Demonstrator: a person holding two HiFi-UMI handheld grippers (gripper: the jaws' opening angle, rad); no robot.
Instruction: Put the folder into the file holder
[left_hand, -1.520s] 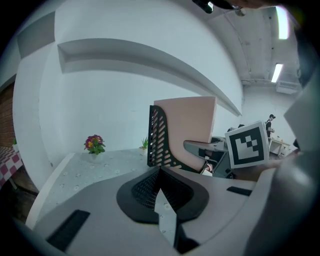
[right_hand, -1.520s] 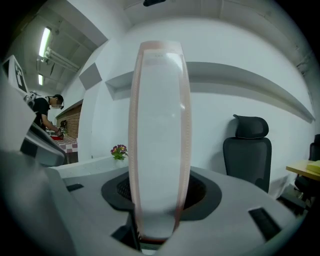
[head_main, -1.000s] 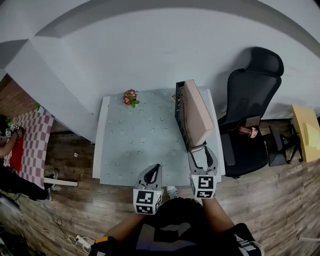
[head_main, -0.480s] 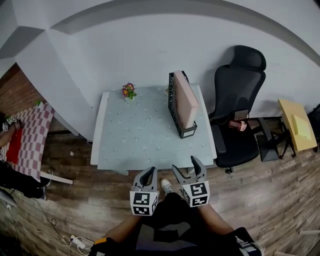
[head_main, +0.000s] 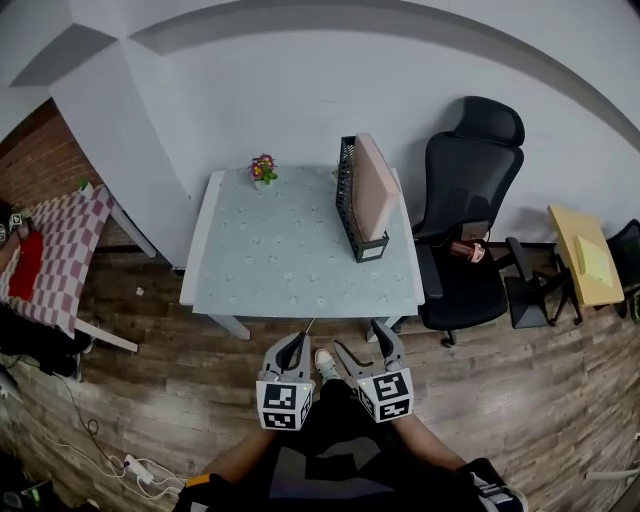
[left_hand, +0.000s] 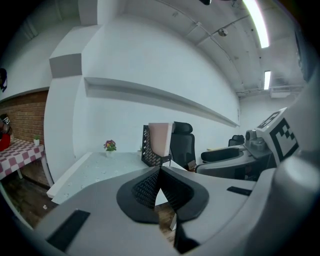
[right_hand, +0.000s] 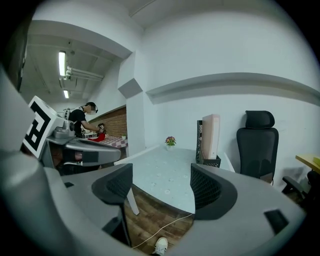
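A pink folder stands upright inside the black mesh file holder on the right side of the pale table. Both grippers hang over the wooden floor in front of the table, well apart from the holder. My left gripper is shut with nothing in it; its pads meet in the left gripper view. My right gripper has its jaws opening wide, with nothing between them. The folder and holder show far off beyond the right gripper's jaws.
A black office chair stands right of the table. A small flower pot sits at the table's far edge. A checked table is at left, a yellow one at right. A person stands in the background.
Both grippers have drawn back from the table's front edge and the holder to over the floor. The right gripper's jaws spread wider. The folder stays in the holder.
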